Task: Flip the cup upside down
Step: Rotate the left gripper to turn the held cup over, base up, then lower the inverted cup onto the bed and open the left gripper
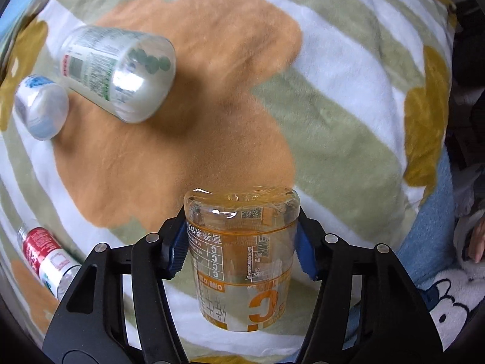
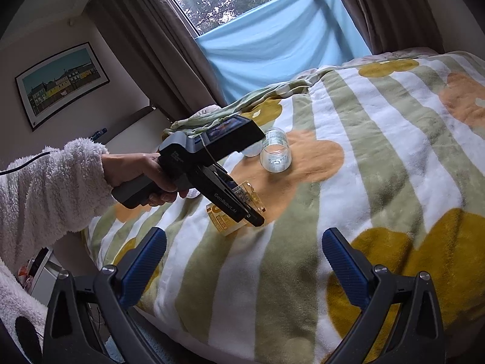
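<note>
A clear plastic cup with an orange printed label (image 1: 242,254) sits between the blue pads of my left gripper (image 1: 242,242), which is shut on it; the cup's closed base points away from the camera and its print reads upside down. In the right wrist view the same cup (image 2: 225,221) is tilted just above the blanket, held by the left gripper (image 2: 242,209). My right gripper (image 2: 244,261) is open and empty, nearer the bed's front edge, apart from the cup.
A striped flower-pattern blanket (image 1: 348,121) covers the bed. A clear cup with a green label (image 1: 121,72) lies on its side at the far left, a small white cup (image 1: 41,106) beside it. A red-labelled bottle (image 1: 45,257) lies at the left edge.
</note>
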A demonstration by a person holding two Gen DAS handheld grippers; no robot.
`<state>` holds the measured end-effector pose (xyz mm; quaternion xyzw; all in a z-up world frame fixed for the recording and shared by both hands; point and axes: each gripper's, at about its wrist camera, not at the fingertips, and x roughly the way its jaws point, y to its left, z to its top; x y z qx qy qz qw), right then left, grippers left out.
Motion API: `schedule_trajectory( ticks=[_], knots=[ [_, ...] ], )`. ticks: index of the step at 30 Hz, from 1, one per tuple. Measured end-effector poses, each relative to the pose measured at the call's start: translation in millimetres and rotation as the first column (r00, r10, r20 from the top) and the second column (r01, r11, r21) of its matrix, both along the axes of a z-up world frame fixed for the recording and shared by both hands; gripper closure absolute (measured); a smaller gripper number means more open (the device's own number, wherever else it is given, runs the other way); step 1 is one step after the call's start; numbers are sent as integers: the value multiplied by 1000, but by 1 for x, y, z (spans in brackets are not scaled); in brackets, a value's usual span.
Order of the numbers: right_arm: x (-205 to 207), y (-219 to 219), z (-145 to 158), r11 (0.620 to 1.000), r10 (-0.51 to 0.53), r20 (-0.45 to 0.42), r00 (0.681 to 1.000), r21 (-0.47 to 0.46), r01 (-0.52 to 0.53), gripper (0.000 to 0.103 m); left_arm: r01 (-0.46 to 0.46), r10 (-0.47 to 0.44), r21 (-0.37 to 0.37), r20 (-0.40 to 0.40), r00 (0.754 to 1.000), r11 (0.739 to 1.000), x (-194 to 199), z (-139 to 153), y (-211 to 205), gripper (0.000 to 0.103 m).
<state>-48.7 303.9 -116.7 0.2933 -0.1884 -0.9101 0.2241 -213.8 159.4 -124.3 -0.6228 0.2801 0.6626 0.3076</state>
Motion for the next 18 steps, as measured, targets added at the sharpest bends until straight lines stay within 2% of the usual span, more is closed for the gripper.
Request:
schedule_trajectory(
  ticks=[1, 3, 4, 5, 6, 7, 8, 9, 10, 14, 16, 18],
  knots=[
    [0, 0, 1, 1000, -3, -5, 1000, 1, 3, 0, -23, 26, 69, -37, 999, 997, 3, 13, -5, 47],
    [0, -1, 3, 1000, -9, -17, 1000, 10, 9, 0, -44, 77, 196, -164, 983, 980, 14, 39, -17, 47],
    [1, -2, 3, 1000, -11, -24, 1000, 17, 11, 0, -41, 106, 272, -227, 968, 961, 23, 50, -24, 47],
    [1, -3, 4, 1000, -12, -31, 999, 23, 12, 0, -40, 145, 333, -295, 944, 942, 23, 49, -35, 47],
    [2, -4, 4, 1000, -10, -36, 999, 25, 11, 0, -63, 210, 402, -333, 919, 914, 1, 61, -35, 47],
    [2, -5, 4, 1000, -8, -37, 999, 24, 9, 0, -103, 281, 480, -316, 906, 871, -12, 59, -31, 47],
    [2, -6, 4, 1000, -5, -35, 999, 21, 6, 0, -140, 343, 547, -289, 894, 825, -8, 57, -37, 47],
    [2, -7, 3, 1000, -2, -34, 999, 21, 3, 0, -170, 399, 581, -291, 869, 796, 1, 52, -42, 47],
    [2, -10, 3, 1000, 0, -33, 999, 26, 1, 0, -199, 447, 598, -300, 843, 776, 11, 31, -39, 47],
    [3, -19, 2, 998, 12, -39, 999, 60, -10, 0, -309, 572, 642, -249, 781, 702, 19, -20, -45, 47],
    [4, -23, 3, 997, 19, -44, 999, 76, -15, 0, -334, 612, 674, -223, 759, 659, 22, -30, -55, 47],
    [4, -26, 3, 996, 24, -50, 998, 86, -20, 0, -335, 630, 692, -221, 745, 639, 20, -31, -59, 47]
  ],
)
